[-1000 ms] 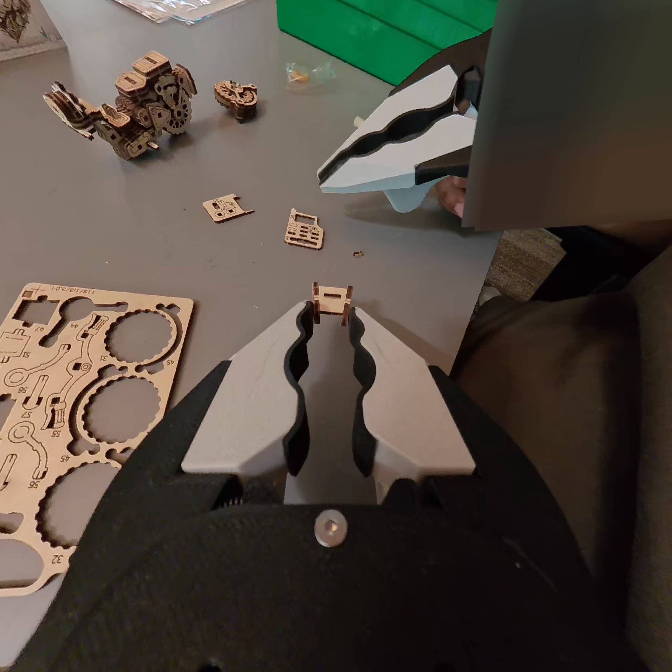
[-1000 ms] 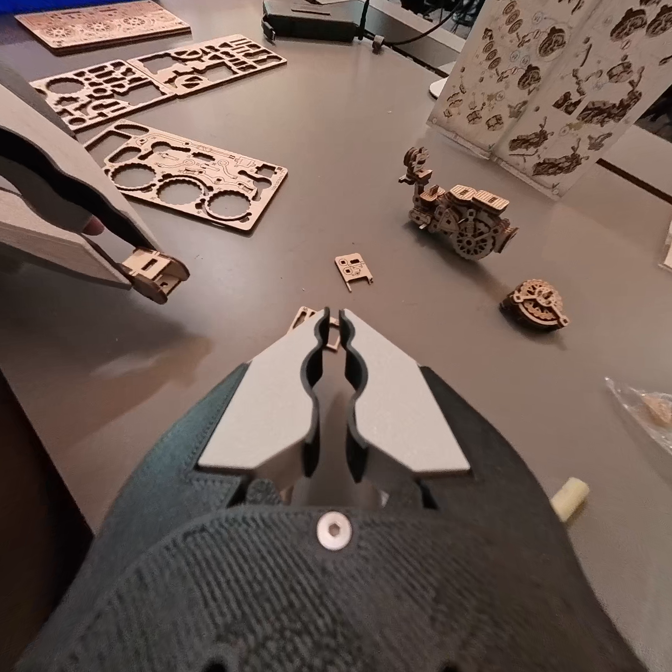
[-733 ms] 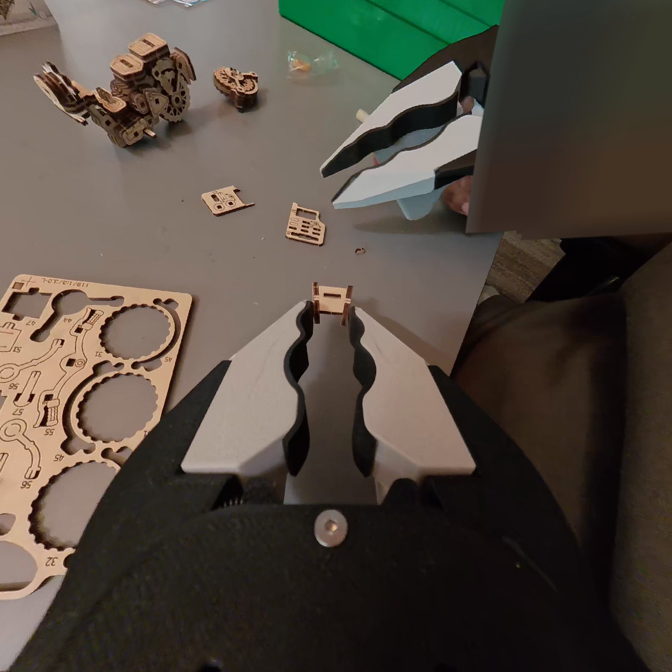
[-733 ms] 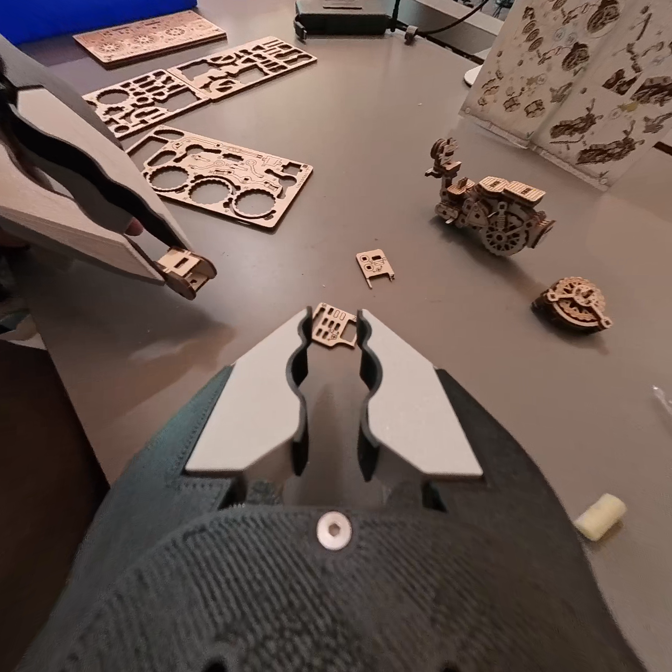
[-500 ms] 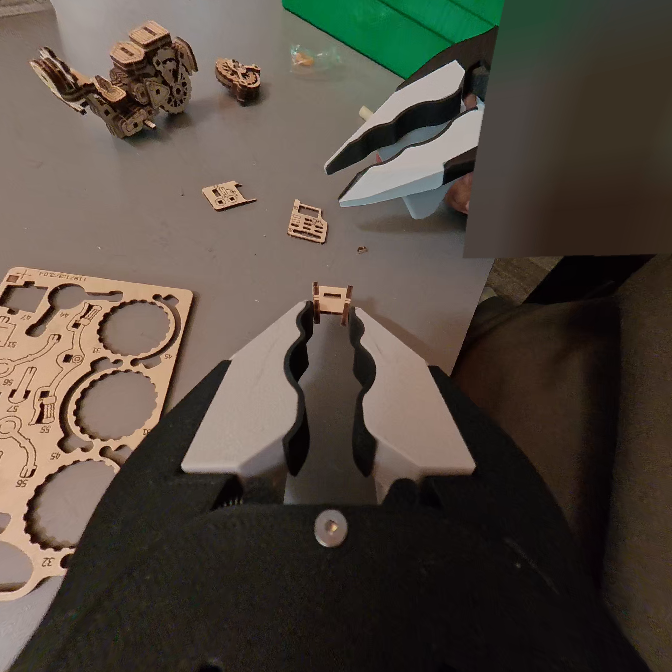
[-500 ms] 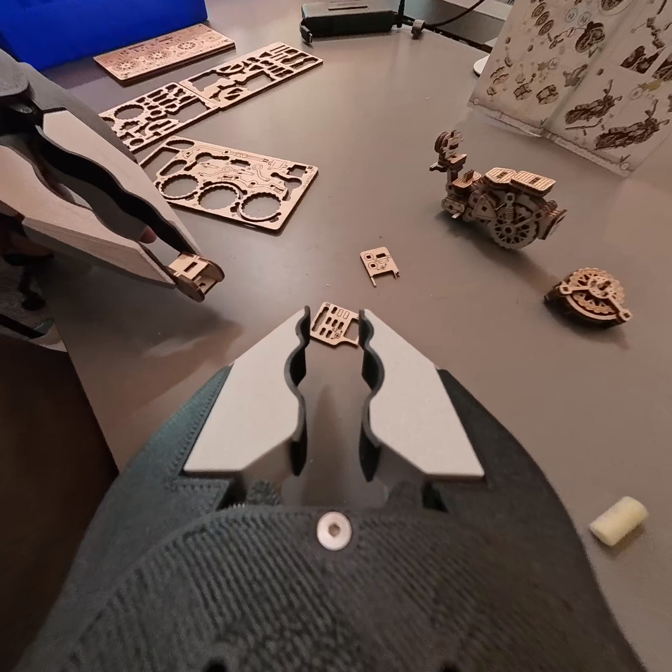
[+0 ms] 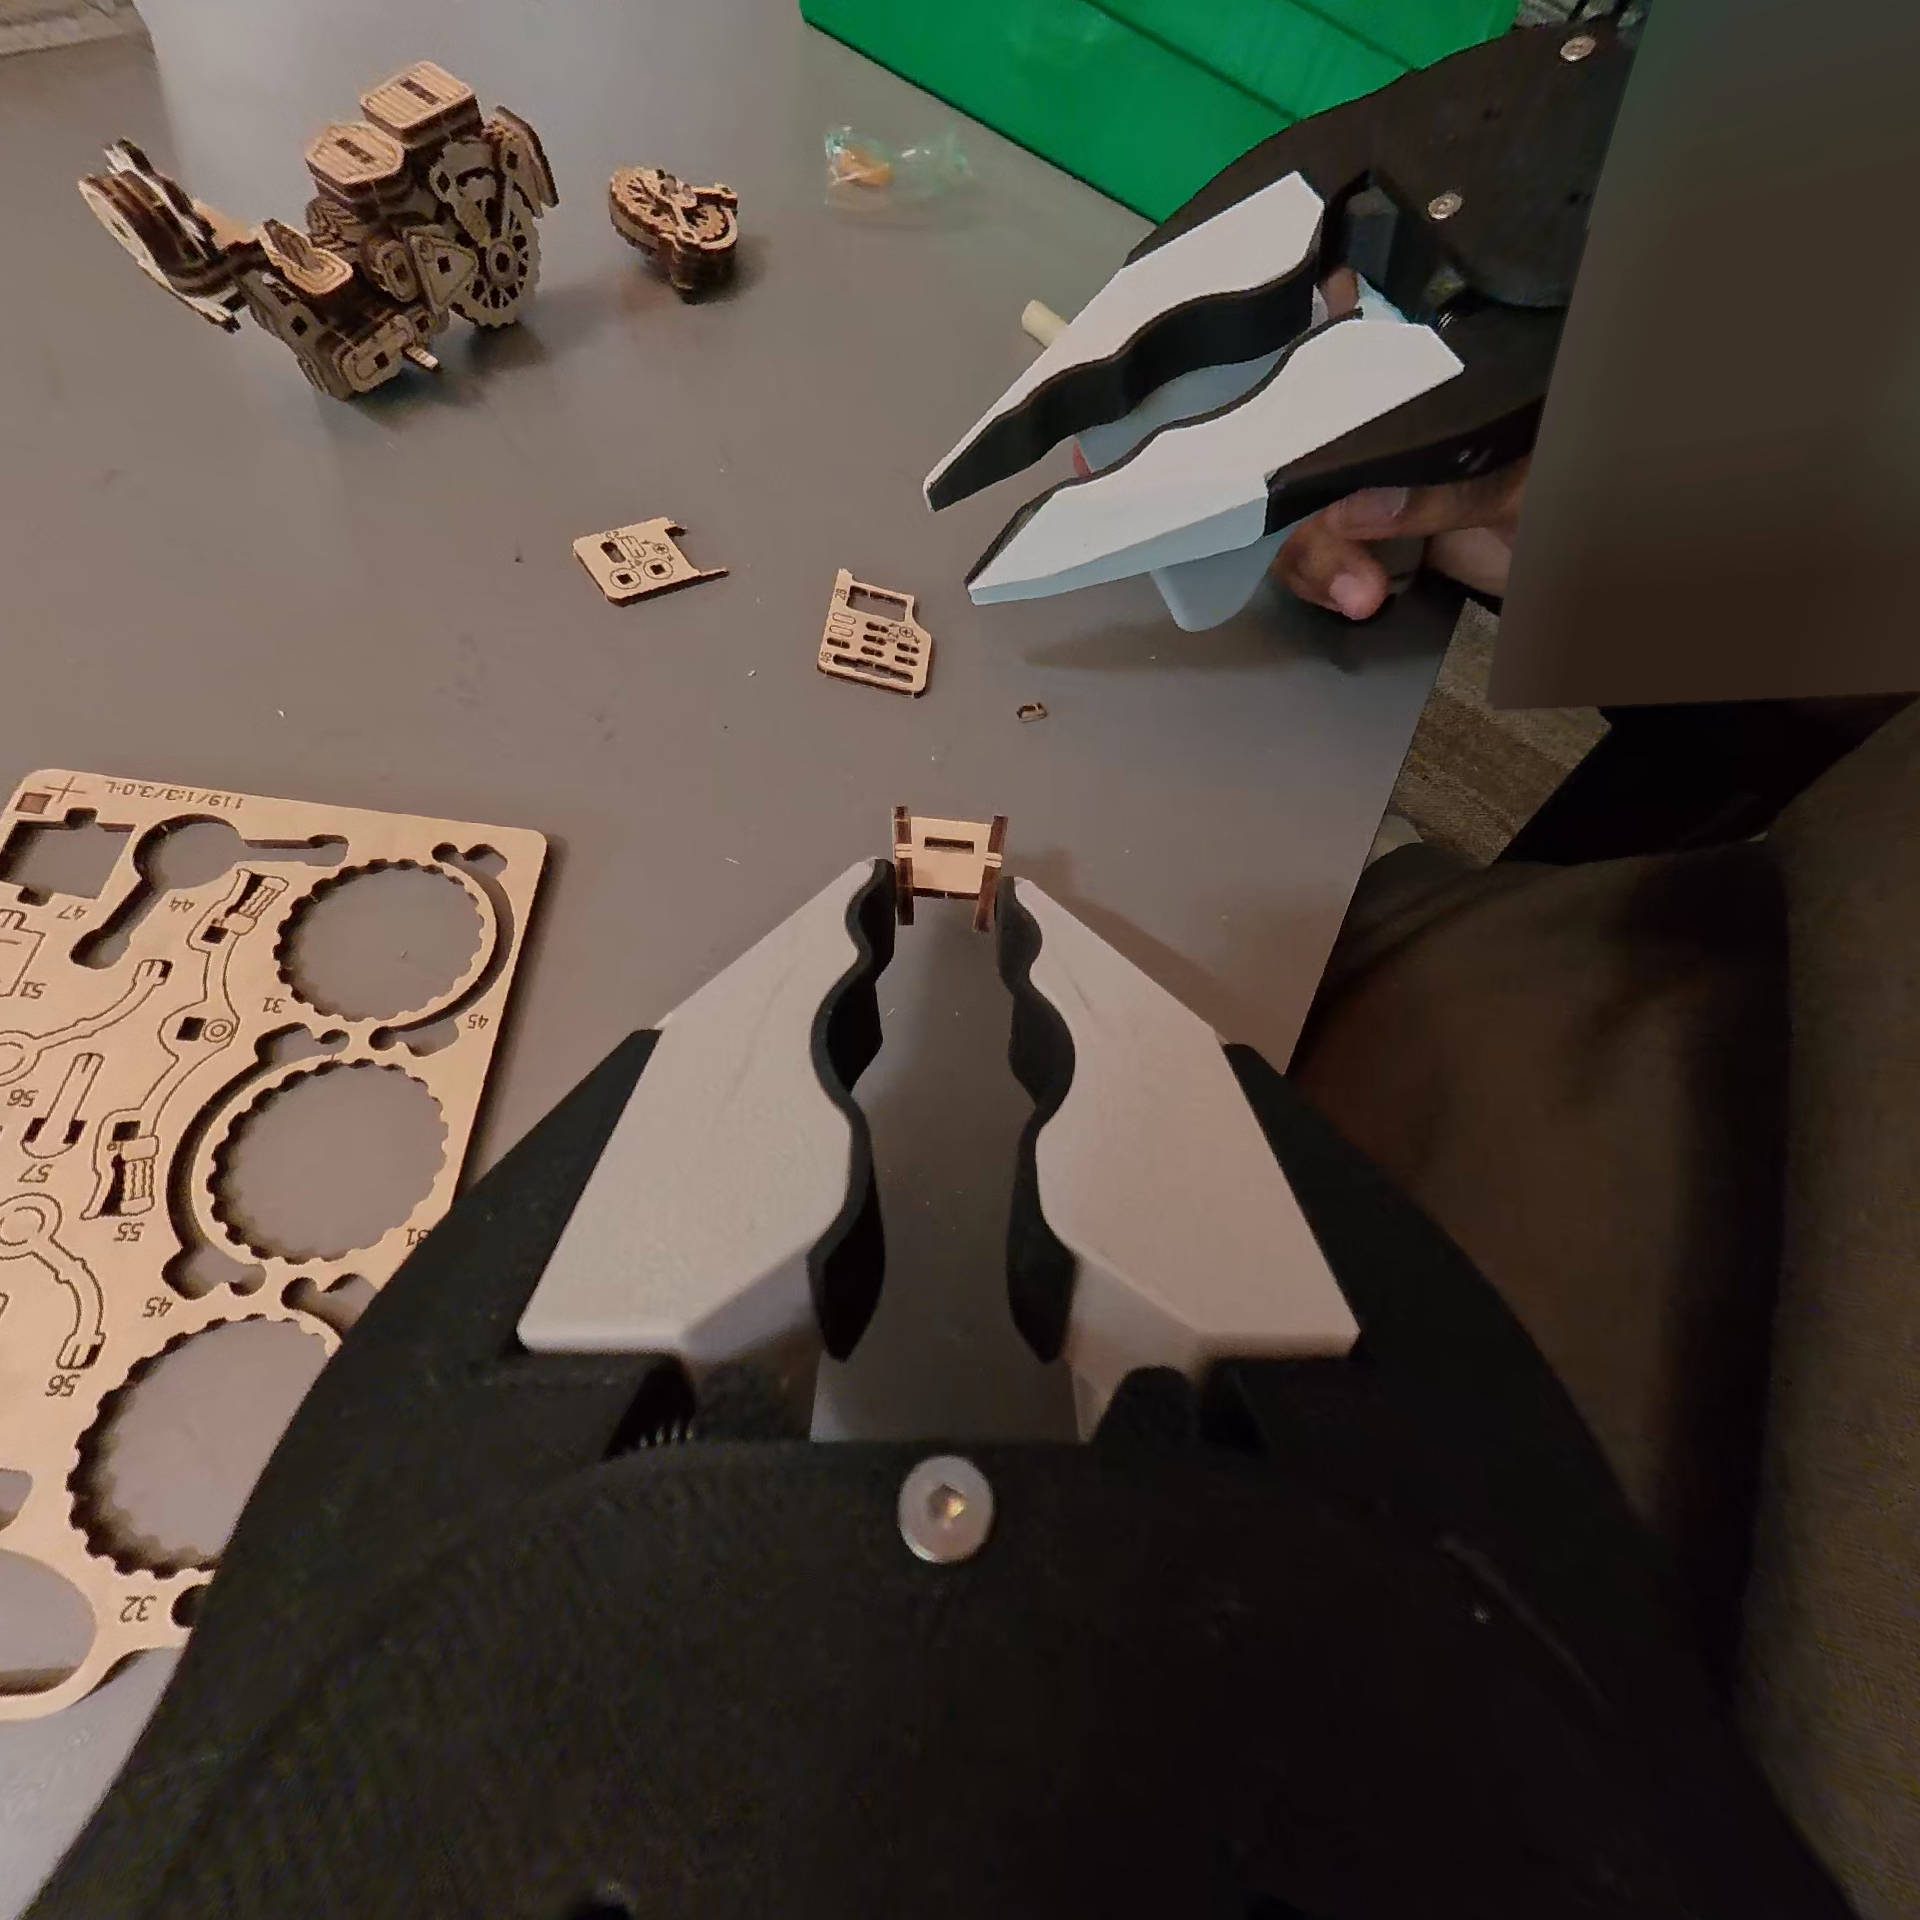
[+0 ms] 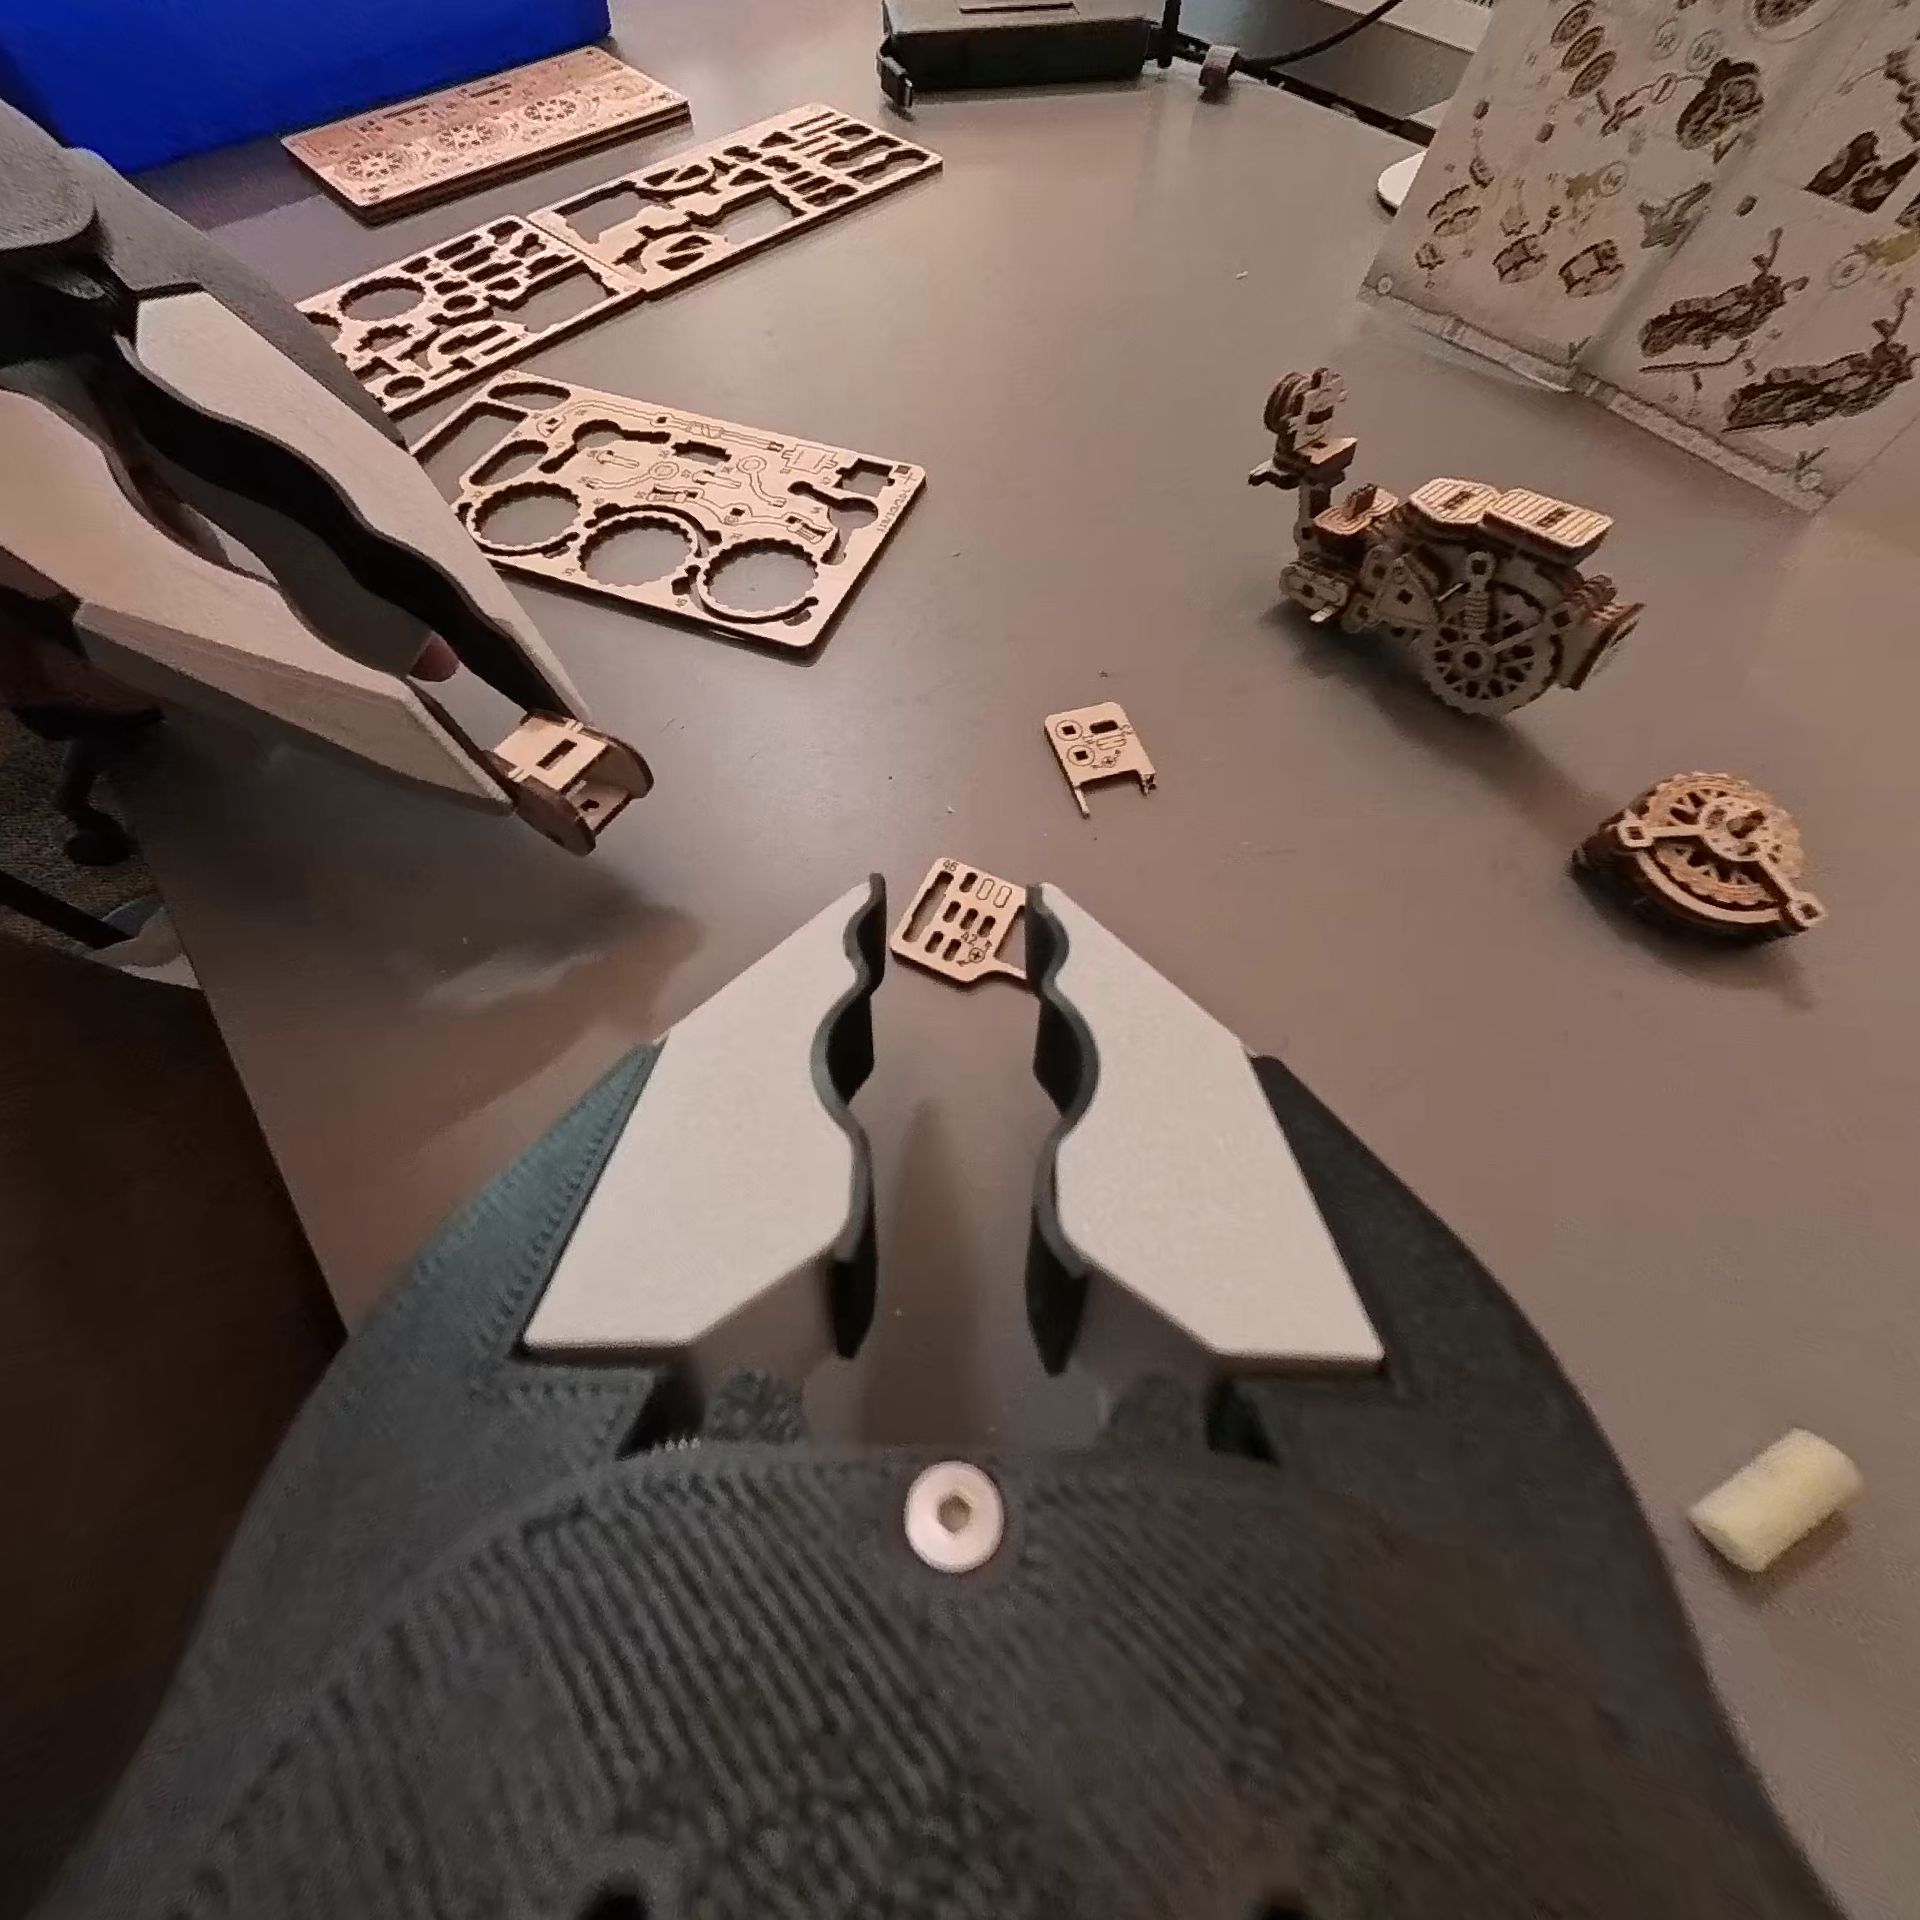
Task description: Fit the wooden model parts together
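Wooden model parts lie split between one grip and the grey tabletop (image 8: 1195, 343). The left gripper (image 7: 948, 894) is closed on a small pale plywood sub-assembly (image 7: 949, 864), a slotted plate between two thin side pieces, pinched only at the very fingertips and held above the table near its edge. The right gripper (image 8: 954, 920) is parted and empty, its tips bracketing a flat slotted plywood plate (image 8: 958, 927) that lies on the table; whether the tips already touch the surface cannot be told from this angle.

The plate is thin and lies flush, so the blunt grey plastic fingers (image 8: 758, 1122) could skate over it or push it away rather than lift it. A squeeze on its edges could snap the laser-cut wood, and the shallow hold on the left could let the sub-assembly twist or pop out under fitting pressure.

Farther out lie a second small notched plate (image 8: 1096, 750), a partly built dark-edged wooden motorcycle model (image 8: 1444, 592), a round geared wooden wheel unit (image 8: 1699, 868), punched-out plywood sheets (image 8: 675, 520) and a small cream foam cylinder (image 8: 1779, 1509).
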{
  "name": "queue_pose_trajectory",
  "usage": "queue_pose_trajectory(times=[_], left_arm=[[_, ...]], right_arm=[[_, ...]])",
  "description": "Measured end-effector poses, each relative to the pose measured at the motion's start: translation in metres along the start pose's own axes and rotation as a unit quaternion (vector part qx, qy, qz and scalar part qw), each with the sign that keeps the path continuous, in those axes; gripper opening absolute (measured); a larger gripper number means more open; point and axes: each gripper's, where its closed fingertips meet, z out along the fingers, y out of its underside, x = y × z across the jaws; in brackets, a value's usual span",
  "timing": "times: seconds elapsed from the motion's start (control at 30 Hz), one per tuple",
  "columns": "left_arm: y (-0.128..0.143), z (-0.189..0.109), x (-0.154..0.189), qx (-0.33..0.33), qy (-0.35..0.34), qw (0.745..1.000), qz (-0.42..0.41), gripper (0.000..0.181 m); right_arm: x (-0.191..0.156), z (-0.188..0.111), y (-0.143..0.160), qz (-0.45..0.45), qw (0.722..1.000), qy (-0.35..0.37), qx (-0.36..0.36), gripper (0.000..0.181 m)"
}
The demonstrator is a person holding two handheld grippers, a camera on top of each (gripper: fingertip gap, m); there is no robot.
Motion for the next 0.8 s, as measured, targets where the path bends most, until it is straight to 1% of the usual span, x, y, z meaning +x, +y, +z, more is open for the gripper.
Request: queue_pose_trajectory(times=[0.67,0.73,0.8], left_arm=[[-0.001,-0.001,-0.002,0.005,0.006,1.000,-0.013,0.018],[-0.003,-0.003,-0.003,0.012,0.010,1.000,-0.025,0.018],[-0.010,-0.007,-0.005,0.042,0.022,0.997,-0.056,0.018]], right_arm=[[-0.004,0.001,0.001,0.001,1.000,-0.012,-0.004,0.025],[-0.005,0.000,0.001,0.002,1.000,-0.016,-0.002,0.026],[-0.010,-0.001,-0.002,0.000,1.000,-0.029,0.004,0.028]])
